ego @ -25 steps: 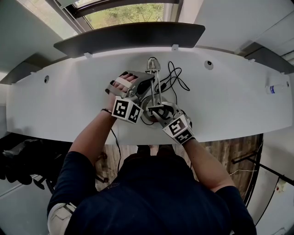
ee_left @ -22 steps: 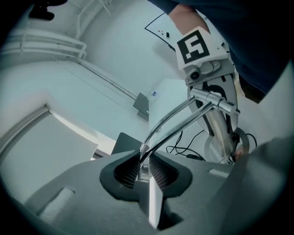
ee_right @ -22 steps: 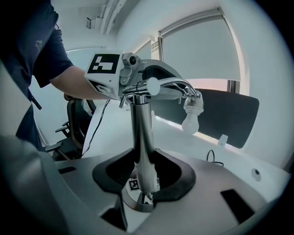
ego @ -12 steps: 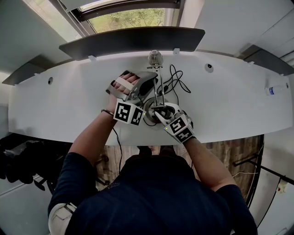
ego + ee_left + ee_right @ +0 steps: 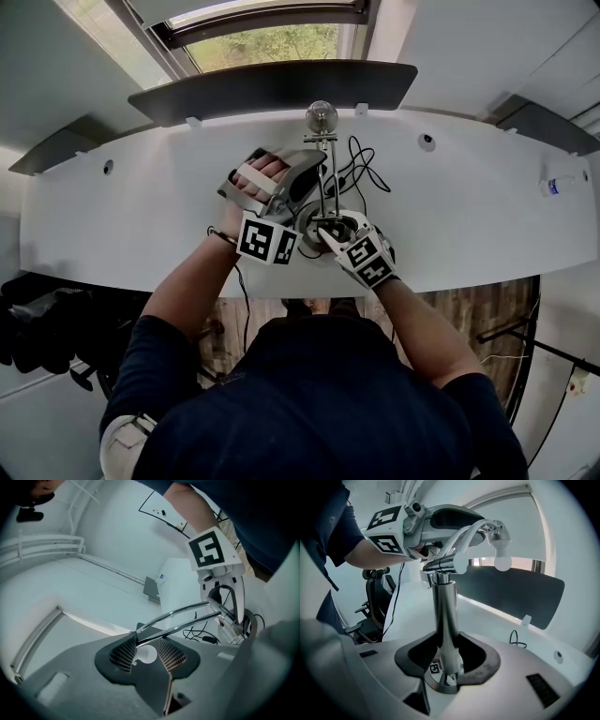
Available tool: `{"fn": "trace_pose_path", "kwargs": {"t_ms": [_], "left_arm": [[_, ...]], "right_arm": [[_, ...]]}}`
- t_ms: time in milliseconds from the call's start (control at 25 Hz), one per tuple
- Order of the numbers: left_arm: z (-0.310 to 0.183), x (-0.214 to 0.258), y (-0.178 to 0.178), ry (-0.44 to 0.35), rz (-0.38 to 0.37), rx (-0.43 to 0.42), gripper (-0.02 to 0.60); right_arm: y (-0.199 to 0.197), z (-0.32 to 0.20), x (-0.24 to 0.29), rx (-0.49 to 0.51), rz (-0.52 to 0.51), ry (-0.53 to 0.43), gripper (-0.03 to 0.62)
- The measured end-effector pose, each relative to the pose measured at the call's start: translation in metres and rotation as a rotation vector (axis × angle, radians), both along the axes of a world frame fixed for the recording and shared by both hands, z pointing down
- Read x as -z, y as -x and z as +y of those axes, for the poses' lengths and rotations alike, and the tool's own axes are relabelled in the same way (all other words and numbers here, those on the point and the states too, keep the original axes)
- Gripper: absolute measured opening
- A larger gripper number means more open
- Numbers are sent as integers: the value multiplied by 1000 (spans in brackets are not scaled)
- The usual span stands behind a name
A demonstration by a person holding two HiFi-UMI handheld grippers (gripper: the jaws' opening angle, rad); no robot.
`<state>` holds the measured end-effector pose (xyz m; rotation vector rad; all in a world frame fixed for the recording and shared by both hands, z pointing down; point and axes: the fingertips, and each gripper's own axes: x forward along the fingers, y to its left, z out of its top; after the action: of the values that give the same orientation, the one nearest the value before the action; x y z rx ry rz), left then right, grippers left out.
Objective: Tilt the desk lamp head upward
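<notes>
In the head view, the grippers are covering most of the lamp's base, and the left gripper view is showing only a white bulb behind the pads, the shade itself staying out of sight there. Compared with a second ago, the head is sitting farther across the desk toward the window, and the rods are stretching longer. The left gripper is reaching in from the left with its palm side up, its jaws pinching narrowly on the two chrome rods just below the head. The right gripper is staying low at the near edge, its jaws clamping the upright post just above the base.
</notes>
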<state>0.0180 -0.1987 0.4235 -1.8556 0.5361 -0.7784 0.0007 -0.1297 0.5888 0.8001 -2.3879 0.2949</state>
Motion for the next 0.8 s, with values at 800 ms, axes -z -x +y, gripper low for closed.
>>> {"fn": "trace_pose_path", "kwargs": {"t_ms": [800], "left_arm": [[3,2,7,-57,-25,54,152]], "right_arm": [[5,-4,-10,32,50,5,152]]}}
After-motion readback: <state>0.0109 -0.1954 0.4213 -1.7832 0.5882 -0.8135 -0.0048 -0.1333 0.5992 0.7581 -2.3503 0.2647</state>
